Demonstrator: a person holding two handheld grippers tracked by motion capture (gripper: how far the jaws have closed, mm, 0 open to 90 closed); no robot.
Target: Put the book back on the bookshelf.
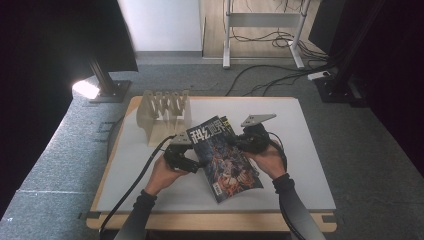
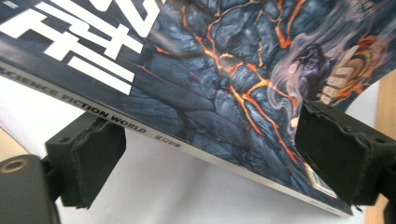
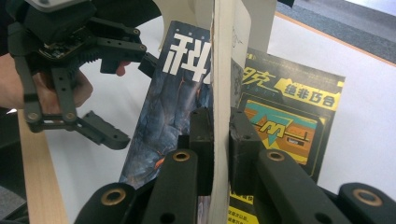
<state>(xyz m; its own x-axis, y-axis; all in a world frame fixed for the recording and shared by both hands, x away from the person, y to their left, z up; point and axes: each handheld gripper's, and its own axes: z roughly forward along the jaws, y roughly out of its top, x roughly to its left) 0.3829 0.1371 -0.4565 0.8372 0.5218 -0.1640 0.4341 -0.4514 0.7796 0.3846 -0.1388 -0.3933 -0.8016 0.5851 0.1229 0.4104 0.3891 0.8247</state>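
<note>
- The magazine point(image 1: 225, 157) lies in the middle of the high view, lower centre of the white table point(image 1: 310, 165), its dark lava-patterned cover with white characters facing up and tilted; a second magazine with a yellow-and-black cover point(image 3: 289, 121) sits under or behind it, at the right of the right gripper view.
- The right gripper point(image 3: 222, 144) is pinching the magazine's edge: in its own view the two black pads press from either side on the pale stack of pages, which stands upright through the centre of the frame.
- The left gripper point(image 2: 205, 154) has its jaws spread wide, one pad at lower left and one at right of its view, with the magazine's spine and cover passing between and above them; the pads do not squeeze it, though the right pad sits close against the cover's corner.
- In the high view both hands flank the magazine, the left hand point(image 1: 167, 175) at its left edge and the right hand point(image 1: 267, 160) at its right.
- A beige slotted rack point(image 1: 165, 112) stands at the upper left of the table, well apart from the magazine, its slots empty as far as can be seen.
- Judged from this: the magazine is lifted at one side and held, but not yet carried anywhere; if the rack is the goal, the whole move and the slotting-in remain.
</note>
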